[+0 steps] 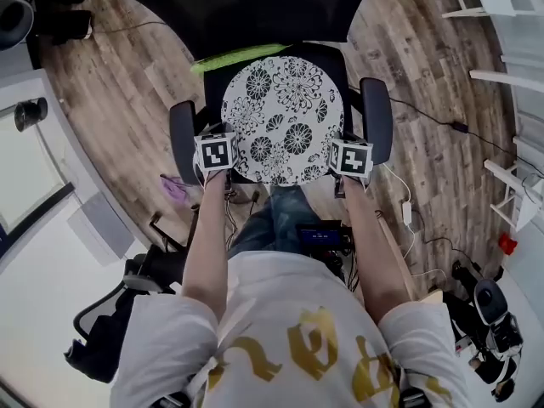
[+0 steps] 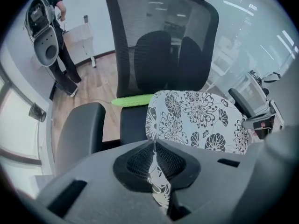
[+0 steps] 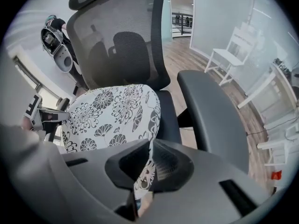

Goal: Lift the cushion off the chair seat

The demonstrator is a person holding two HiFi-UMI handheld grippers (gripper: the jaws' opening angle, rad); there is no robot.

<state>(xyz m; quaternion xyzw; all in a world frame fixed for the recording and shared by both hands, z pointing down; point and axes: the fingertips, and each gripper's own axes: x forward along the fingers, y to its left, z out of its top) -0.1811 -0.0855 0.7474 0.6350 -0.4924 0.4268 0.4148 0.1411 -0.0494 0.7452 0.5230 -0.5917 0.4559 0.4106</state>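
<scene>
Cushion [image 1: 283,117], round and printed with black flowers on white, sits over the seat of the black office chair [image 1: 327,53], between its two armrests. I have it pinched at its near edge from both sides. My left gripper [image 1: 219,170] bites the near-left rim and my right gripper [image 1: 347,170] the near-right rim, both pointing steeply down.

In the left gripper view the jaws are pressed together on a fold of the flowered fabric [image 2: 156,181], which runs up between the dark ribbed pads to the rest of the cushion [image 2: 196,120]. It stands tilted in front of the mesh backrest [image 2: 159,36]. The right gripper view shows the same: the jaws are squeezed on a strip of the print [image 3: 145,171], with the cushion [image 3: 112,108] spreading up and to the left of them.

The near edge is raised off the seat; whether the far edge rests on it I cannot tell. A bright green strip [image 1: 234,58] lies at the back of the seat, just behind the cushion. The left armrest [image 2: 79,129] and the right armrest [image 3: 210,111] flank it, apart from the fabric. Wooden floor [image 1: 127,83] surrounds the chair
</scene>
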